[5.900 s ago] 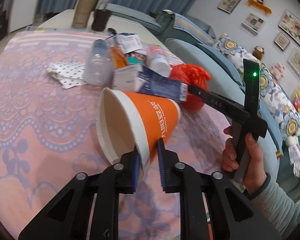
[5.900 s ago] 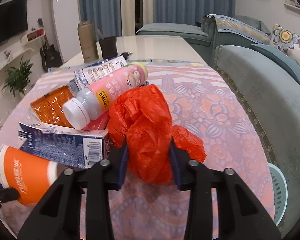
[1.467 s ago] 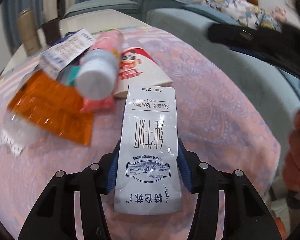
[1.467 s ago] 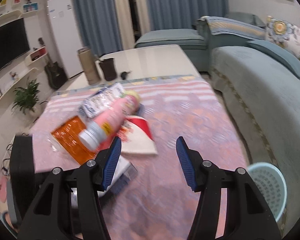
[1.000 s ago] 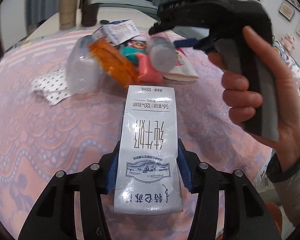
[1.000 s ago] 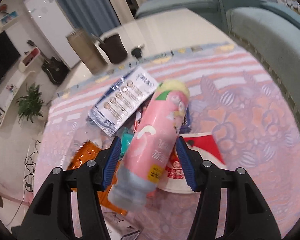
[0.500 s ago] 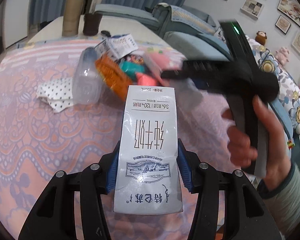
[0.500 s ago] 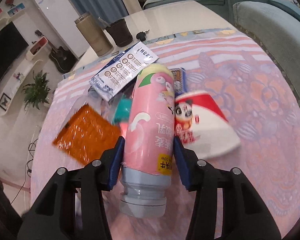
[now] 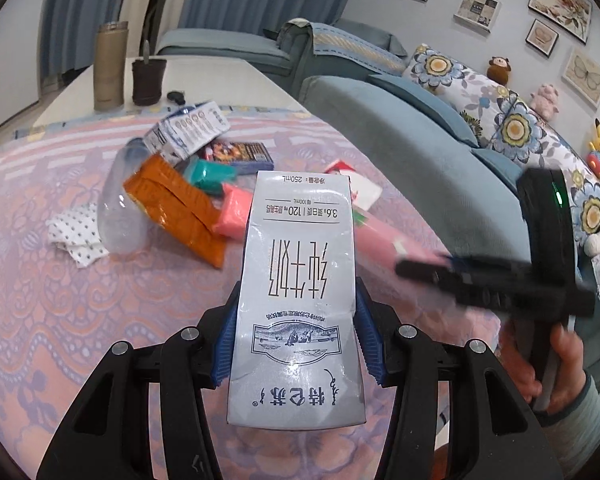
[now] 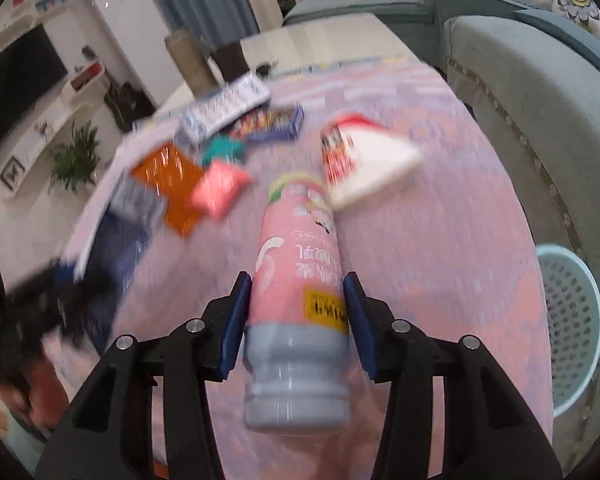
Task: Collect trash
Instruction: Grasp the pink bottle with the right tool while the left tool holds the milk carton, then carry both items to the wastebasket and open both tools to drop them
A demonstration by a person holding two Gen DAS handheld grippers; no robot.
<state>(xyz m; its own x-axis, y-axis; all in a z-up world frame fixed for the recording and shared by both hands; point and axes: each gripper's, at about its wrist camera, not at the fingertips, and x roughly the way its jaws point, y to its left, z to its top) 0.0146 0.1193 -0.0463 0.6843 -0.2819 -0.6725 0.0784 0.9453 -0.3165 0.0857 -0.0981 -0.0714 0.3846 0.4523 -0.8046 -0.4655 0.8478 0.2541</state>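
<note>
Left gripper point(image 9: 296, 336) jaws clamp milk carton point(image 9: 298, 288); right gripper point(image 10: 298, 328) jaws clamp pink bottle point(image 10: 300, 280).

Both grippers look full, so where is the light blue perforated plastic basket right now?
In the right wrist view, the light blue perforated plastic basket sits low at the right edge, between the patterned pink tablecloth and the blue-grey sofa.

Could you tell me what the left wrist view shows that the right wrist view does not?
Only the left wrist view shows the left gripper shut on the milk carton, plus the clear bottle and dotted napkin.

Only the right wrist view shows the light blue basket beside the table, and the right gripper gripping the pink bottle head-on.

Both show the orange wrapper, the paper cup and the pink bottle.
</note>
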